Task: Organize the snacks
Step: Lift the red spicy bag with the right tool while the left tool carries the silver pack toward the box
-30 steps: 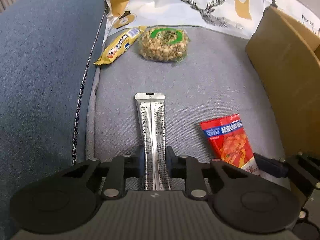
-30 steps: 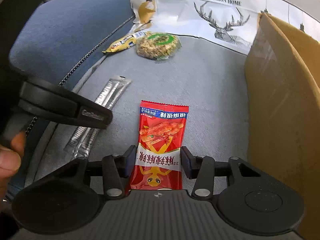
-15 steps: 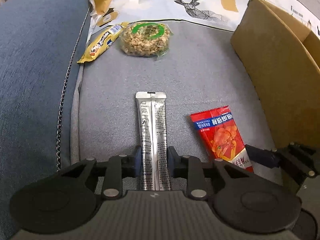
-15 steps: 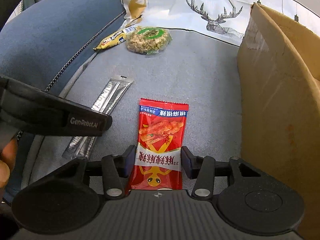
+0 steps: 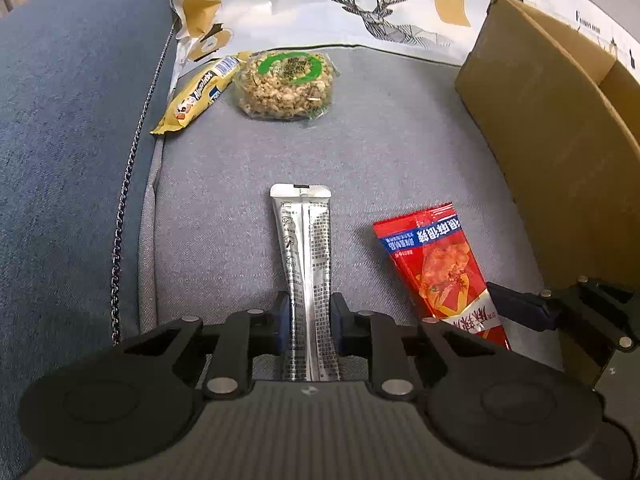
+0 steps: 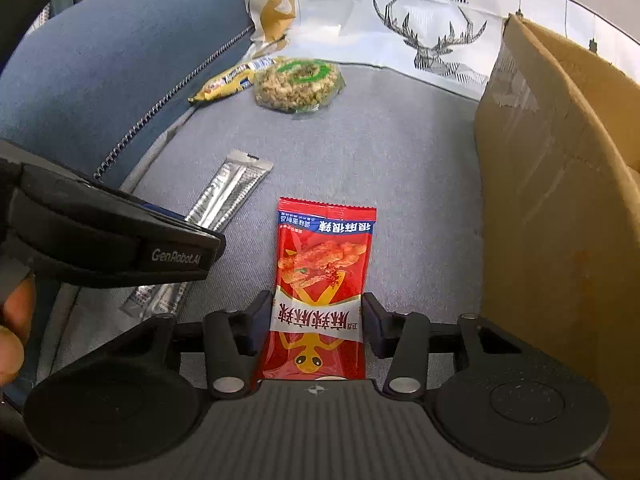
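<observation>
Snack packets [image 5: 308,264] lie on a grey sofa cushion [image 5: 400,152] beside a cardboard box [image 5: 540,128].

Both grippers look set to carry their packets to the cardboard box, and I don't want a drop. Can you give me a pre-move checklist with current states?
1. Left gripper shut on silver stick packet: ok.
2. Right gripper shut on red snack packet: ok, pads meet both edges.
3. The two held packets apart: ok.
4. Cardboard box to the right, wall upright: ok.
5. Room inside the box: cannot tell, interior hidden.
6. Yellow bar and granola pack out of the path: ok.
</observation>
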Tool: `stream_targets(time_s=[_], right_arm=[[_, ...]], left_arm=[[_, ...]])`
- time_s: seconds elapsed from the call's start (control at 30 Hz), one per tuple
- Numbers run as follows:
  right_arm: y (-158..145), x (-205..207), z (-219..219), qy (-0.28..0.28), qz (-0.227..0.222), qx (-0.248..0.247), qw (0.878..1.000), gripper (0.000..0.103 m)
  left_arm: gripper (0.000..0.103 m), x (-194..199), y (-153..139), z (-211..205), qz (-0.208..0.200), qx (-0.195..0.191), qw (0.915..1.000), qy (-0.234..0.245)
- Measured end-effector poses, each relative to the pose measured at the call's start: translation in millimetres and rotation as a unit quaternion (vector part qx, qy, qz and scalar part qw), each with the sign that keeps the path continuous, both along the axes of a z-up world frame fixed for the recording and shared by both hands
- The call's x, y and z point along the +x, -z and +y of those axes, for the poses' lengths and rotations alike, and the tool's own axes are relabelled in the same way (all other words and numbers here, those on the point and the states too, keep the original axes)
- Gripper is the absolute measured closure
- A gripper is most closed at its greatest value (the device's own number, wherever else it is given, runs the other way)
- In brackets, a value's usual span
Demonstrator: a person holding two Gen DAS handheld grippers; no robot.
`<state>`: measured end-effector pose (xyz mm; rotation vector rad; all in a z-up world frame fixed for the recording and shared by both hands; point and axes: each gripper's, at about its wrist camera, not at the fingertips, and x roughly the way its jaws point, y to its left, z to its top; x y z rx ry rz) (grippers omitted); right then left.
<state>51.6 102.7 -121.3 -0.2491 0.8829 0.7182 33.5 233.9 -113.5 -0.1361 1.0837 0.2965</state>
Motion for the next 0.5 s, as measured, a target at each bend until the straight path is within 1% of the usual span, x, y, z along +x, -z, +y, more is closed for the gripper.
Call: stream_targets(time_s=[0.13,0.3,0.5], right_arm=[[-6,-2,-5,0.003,-0.015,0.013,1.0,0.055],[-12,-2,-10,0.013,-0.018,0.027,0.999,0.055],[-20,-10,-14,0.01,-0.034,0.04,0.999,0.055]], left_arm=[[0.082,-2,-6,1,-0.014,-0.007,0.9999,-0.006],[0.082,-3,-12,-1,-0.027,-0.009,0.9996,-0.009],[0.082,-8,-20,-5,-0.044,-0.009,0.9989,-0.011]])
